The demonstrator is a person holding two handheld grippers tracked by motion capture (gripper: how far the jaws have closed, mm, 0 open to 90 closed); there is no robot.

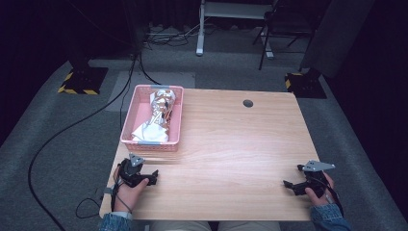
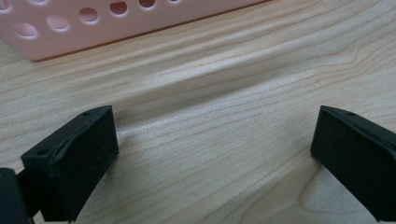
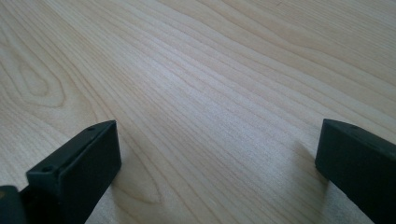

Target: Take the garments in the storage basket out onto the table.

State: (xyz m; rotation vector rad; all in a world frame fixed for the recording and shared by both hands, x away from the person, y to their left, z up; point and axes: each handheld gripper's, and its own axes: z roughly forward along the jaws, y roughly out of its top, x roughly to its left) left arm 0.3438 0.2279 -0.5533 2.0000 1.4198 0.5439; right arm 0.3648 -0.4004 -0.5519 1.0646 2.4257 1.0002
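One pink perforated basket point(image 1: 144, 137) stands on the wooden table point(image 1: 240, 144), holding one crumpled foil-wrapped bundle point(image 1: 161, 113); its near wall lies just ahead of the left gripper point(image 1: 153, 177), up and to the left of the jaws in the left gripper view point(image 2: 70, 25). The two grippers rest low over the table, each in one hand, well apart: the left gripper's two black jaws stand wide apart with only bare wood between them point(image 2: 210, 154). The right gripper point(image 1: 287, 185) likewise has its two jaws spread wide and empty, and bare wood lies ahead of them point(image 3: 215, 158).
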